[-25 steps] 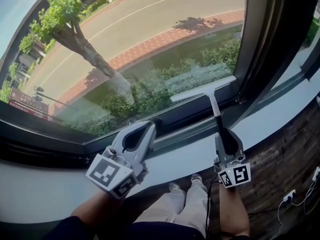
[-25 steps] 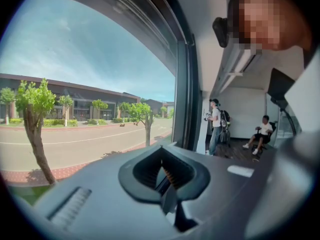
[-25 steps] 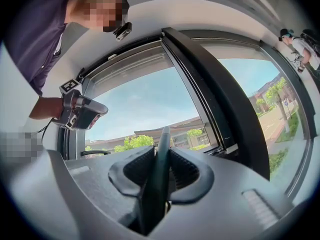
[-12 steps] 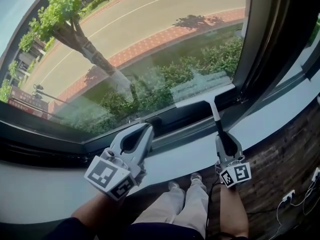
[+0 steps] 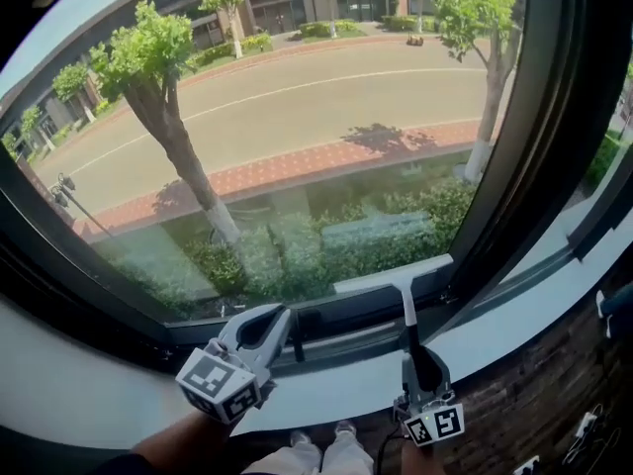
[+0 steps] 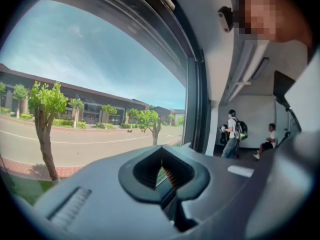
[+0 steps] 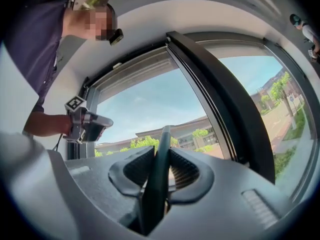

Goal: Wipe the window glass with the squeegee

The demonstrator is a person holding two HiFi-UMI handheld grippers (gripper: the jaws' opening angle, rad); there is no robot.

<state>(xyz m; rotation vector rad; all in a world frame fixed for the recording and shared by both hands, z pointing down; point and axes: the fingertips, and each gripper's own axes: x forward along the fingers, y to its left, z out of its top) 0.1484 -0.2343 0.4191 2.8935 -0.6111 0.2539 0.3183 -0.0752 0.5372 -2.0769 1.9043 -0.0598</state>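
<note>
Nearest the camera, the person's legs (image 5: 316, 458) are being shown at the bottom edge of the head view, with a brick wall (image 5: 554, 394) to their right.

Just beyond, the left gripper (image 5: 280, 315) is being held over the pale window sill (image 5: 495, 330). Its jaws are being kept together with nothing between them, and in the left gripper view only the pane and the street are being seen through the hollow of its pads.

To the right, the right gripper (image 5: 415, 362) is being held upright. Its jaws are being clamped narrowly on the dark handle of the squeegee (image 5: 391, 276), which is being gripped between the ribbed pads (image 7: 184, 173).

Farther on, the squeegee's white blade is being laid across the window glass (image 5: 297, 146) at its lower right, just above the dark lower frame (image 5: 356, 310).

Compared with the earlier frames, the blade is being shown lower on the pane, having been drawn down from over the greenery to the bottom edge. Both grippers are being seen lower in the picture, and more of the far scene is being taken in.

Beyond the glass, the following are being viewed in order:
- hedges (image 5: 396, 231)
- a brick pavement (image 5: 297, 166)
- a tree (image 5: 163, 97)
- a road (image 5: 326, 102)
- buildings (image 5: 297, 3) at the far side
</note>
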